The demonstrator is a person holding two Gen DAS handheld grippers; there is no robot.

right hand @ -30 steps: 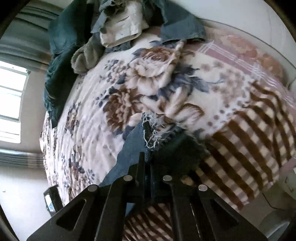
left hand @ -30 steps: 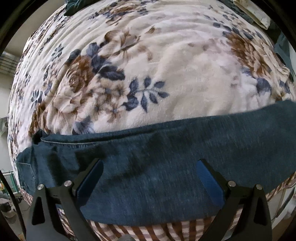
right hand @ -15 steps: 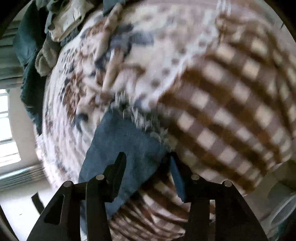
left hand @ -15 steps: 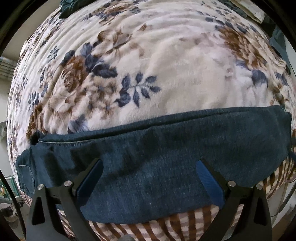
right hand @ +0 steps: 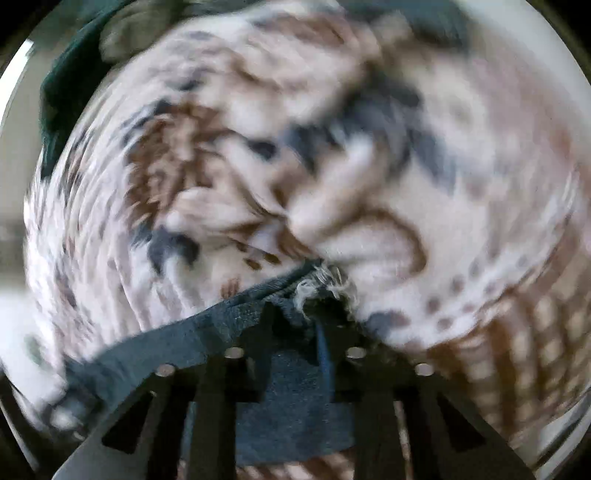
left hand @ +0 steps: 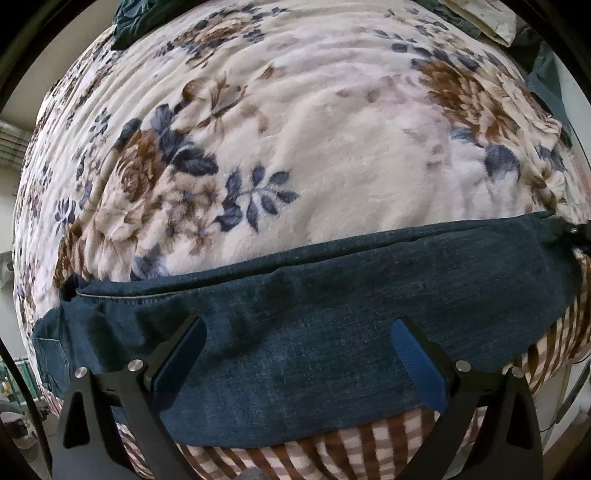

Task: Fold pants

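Note:
Dark blue jeans (left hand: 314, 314) lie in a long band across the near edge of a floral blanket (left hand: 332, 147), waist at the left, leg end at the right. My left gripper (left hand: 295, 354) is open, its blue pads (left hand: 417, 362) spread above the middle of the jeans, holding nothing. In the blurred right wrist view my right gripper (right hand: 295, 325) has its fingers partly closed around the frayed hem (right hand: 321, 280) of the jeans (right hand: 288, 406). A bit of the right gripper shows at the leg end in the left wrist view (left hand: 580, 236).
A brown checked cover (left hand: 369, 454) hangs below the jeans at the bed's near edge. A pile of dark green and beige clothes (left hand: 491, 18) lies at the far side of the bed. Floor and room clutter show at the far left (left hand: 14, 373).
The right gripper opened, let go of the hem, then swung back and narrowed around the frayed hem. The leg end now lies within the left view. The left gripper stayed open.

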